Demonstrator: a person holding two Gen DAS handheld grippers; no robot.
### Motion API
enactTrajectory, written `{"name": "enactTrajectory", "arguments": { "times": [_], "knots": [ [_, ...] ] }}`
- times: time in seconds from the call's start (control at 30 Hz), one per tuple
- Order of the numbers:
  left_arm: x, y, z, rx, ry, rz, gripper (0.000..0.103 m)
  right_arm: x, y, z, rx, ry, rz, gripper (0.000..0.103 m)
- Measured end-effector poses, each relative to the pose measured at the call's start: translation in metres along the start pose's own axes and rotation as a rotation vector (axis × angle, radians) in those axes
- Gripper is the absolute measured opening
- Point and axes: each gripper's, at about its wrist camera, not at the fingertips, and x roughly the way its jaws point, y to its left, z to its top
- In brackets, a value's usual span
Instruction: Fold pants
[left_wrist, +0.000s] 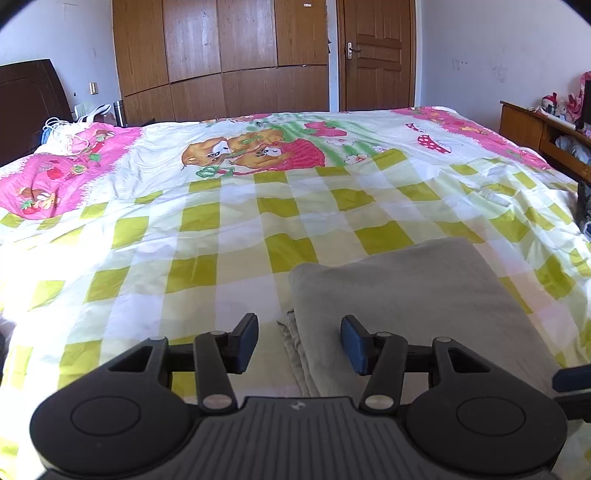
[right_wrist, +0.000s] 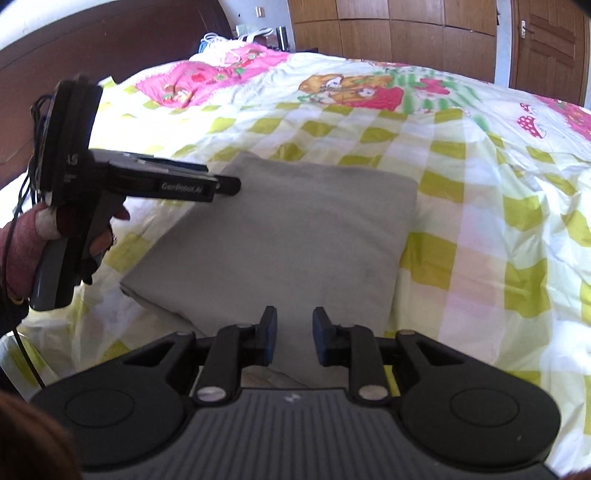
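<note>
Grey folded cloth pants lie flat near the bed's near edge; left tool and right tool hover spread, empty, the fold apparently complete.

Folded pants on the bed, wardrobe behind the bed, door right of the wardrobe

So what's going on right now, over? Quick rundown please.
Left gripper open, holding nothing. Right gripper open, holding nothing. Grey pants folded into a flat square on the checked bedspread. Nothing in the way.
</note>
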Motion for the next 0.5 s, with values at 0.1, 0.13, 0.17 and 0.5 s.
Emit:
{"name": "enactTrajectory", "arguments": {
  "times": [0.1, 0.13, 0.17, 0.5],
  "knots": [
    [-0.023, -0.003, -0.013, 0.014, -0.009, -0.011, 0.063, -0.004, 0.011, 0.002, -0.02, -0.021, 0.036, 0.023],
    [-0.028, -0.005, -0.018, 0.022, -0.004, -0.014, 0.063, -0.002, 0.015, 0.001, -0.023, -0.019, 0.047, 0.023],
    [-0.032, -0.007, -0.023, 0.035, 0.008, -0.011, 0.063, 0.002, 0.018, 0.001, -0.023, -0.007, 0.061, 0.023],
    [-0.05, -0.013, -0.039, 0.07, 0.038, 0.021, 0.063, 0.009, 0.033, -0.005, -0.023, 0.037, 0.059, 0.021]
  ]
}}
